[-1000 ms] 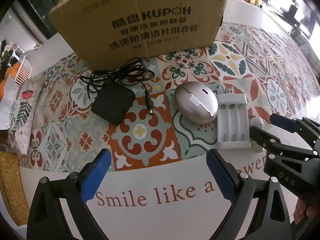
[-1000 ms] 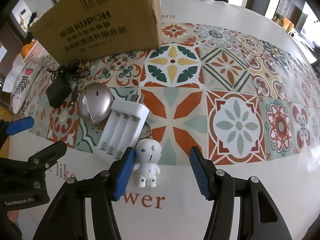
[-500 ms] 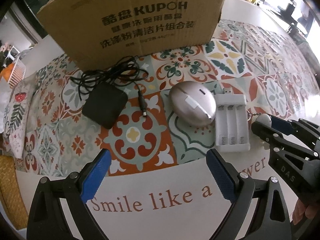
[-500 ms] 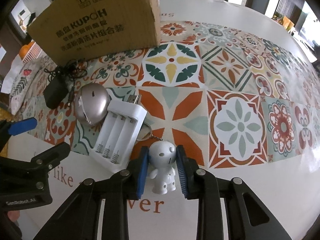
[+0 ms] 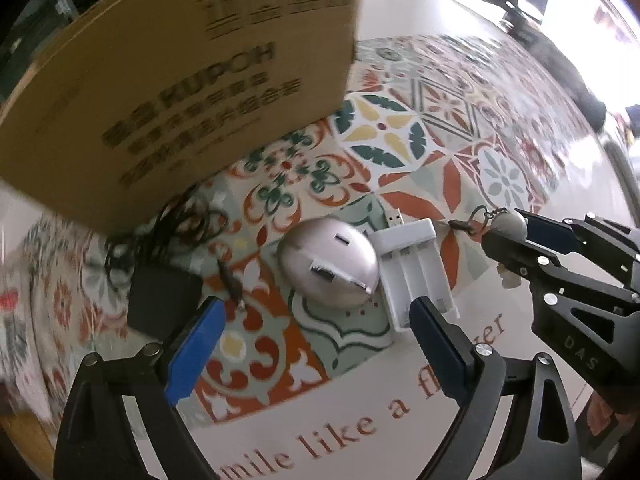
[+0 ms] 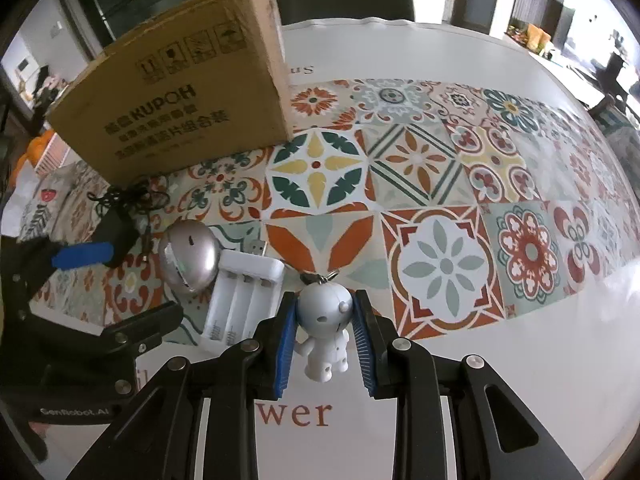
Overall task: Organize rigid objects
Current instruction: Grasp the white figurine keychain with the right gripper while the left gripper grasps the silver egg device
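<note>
My right gripper (image 6: 324, 336) is shut on a small white robot figurine keychain (image 6: 325, 324) and holds it above the table; it also shows in the left wrist view (image 5: 508, 228) with its key ring hanging. My left gripper (image 5: 316, 340) is open and empty, just short of a silver egg-shaped device (image 5: 330, 266) and a white battery charger (image 5: 414, 270). A black power adapter (image 5: 162, 306) with coiled cable lies to the left. A cardboard box (image 5: 180, 80) stands behind them.
The table carries a patterned tile mat (image 6: 440, 200) with white lettered border. The box (image 6: 180, 108), egg device (image 6: 190, 256), charger (image 6: 240, 300) and adapter (image 6: 118, 232) sit left of the right gripper. A dark chair (image 6: 348, 0) stands beyond the table.
My right gripper closed on the figurine and lifted it off the table. My left gripper moved forward and tilted toward the egg device and adapter.
</note>
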The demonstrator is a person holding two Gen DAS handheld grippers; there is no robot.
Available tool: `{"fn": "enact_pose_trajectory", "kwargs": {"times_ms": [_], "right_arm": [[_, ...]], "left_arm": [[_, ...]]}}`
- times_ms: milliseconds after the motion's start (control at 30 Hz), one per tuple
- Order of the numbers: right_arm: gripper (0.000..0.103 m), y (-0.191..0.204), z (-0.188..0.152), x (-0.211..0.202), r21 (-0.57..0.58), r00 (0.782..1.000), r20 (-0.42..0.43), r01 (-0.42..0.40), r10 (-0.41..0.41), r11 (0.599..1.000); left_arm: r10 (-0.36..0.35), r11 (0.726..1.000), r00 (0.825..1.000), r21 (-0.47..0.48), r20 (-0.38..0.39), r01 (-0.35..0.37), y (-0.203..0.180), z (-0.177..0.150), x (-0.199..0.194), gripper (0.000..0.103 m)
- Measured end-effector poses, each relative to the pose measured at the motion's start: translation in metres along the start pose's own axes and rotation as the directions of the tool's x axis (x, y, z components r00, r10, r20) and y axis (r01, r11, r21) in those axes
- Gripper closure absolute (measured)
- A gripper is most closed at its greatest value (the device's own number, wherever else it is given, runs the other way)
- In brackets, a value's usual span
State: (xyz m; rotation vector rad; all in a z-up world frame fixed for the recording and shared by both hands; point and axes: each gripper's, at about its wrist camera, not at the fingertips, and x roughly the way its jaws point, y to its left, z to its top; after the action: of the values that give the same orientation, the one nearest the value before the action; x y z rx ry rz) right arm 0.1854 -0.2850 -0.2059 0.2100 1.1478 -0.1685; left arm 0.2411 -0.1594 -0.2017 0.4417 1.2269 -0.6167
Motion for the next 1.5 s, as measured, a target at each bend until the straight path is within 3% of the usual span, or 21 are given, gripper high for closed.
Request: {"fn": "enact_pose_trajectory", "kwargs": {"times_ms": [67,267,800,1100,1500], "right_arm": [[0.074,-0.001,-0.001,0.002,0.021,1.000,-0.008,-0.006,0.006,1.000],[0.074,0.003,-0.002,0.008,0.045,1.000,-0.014,0.012,-0.011,0.999],[0.074,0.005,-0.001,0.021,0.073,0.998,-0.051,0.025,-0.021,0.997],[0.074,0.004,-0.001,0.024,0.076,0.998,-0.061,0.032,-0.028,0.997],[0.074,0.007,0.000,0.012,0.058,0.999,-0.031,0.034,-0.033,0.998]], "left_arm": [[0.005,0.999,1.000,0.049,-0.021,-0.004,-0.003,0.003,0.007,0.017],[0.023,0.987,0.998,0.161,-0.054,-0.014,-0.006,0.012,0.017,0.019],[-0.028,0.964,0.995,0.261,-0.094,0.052,-0.013,0.037,0.048,0.029],[-0.043,0.968,0.998,0.245,-0.049,0.053,-0.014,0.046,0.049,0.038],[-0.021,0.997,1.000,0.076,0.021,0.019,0.006,0.012,0.020,0.038]]}}
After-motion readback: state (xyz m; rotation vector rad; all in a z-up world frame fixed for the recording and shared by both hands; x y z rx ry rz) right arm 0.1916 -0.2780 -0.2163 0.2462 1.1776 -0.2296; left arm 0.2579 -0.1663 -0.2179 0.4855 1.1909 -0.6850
